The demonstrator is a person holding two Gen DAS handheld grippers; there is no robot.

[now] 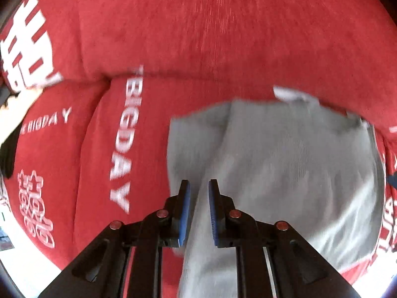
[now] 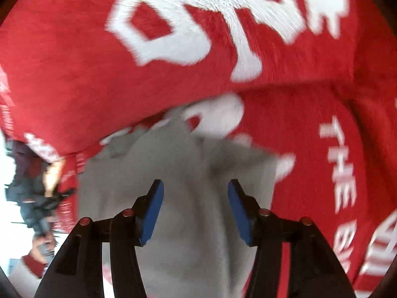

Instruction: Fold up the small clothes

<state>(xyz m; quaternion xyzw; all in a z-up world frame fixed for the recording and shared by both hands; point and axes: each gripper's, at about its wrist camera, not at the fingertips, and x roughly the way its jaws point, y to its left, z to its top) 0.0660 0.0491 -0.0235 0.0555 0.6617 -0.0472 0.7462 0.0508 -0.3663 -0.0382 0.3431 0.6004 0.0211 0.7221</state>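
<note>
The small grey knit garment (image 1: 285, 164) lies crumpled on a red plush cloth with white printed lettering (image 1: 198, 37), which fills both views as the surface beneath it. In the left wrist view the garment occupies the area from the centre toward 3 o'clock; in the right wrist view (image 2: 178, 173) it sits from the centre toward 6 o'clock. Its fabric is matte with a fine ribbed weave, and it is gathered into soft ridges. A small white tab (image 1: 290, 94), possibly a label, shows at its far edge near 1 o'clock in the left view.

The left gripper (image 1: 199, 211) has its jaws narrow, pinching a raised fold of the grey garment between its blue ribbed pads (image 1: 186, 213). The fold rises as a narrow ridge through the jaws toward 6 o'clock.

The right gripper (image 2: 196, 213) has its jaws moderately apart over the grey garment; its blue pads (image 2: 152, 213) do not press the fabric.

The red cloth has a short, velvety pile and bears large white characters (image 2: 223, 12) and the words "THE BIGDAY" (image 1: 121, 144). Both views are blurred.
</note>
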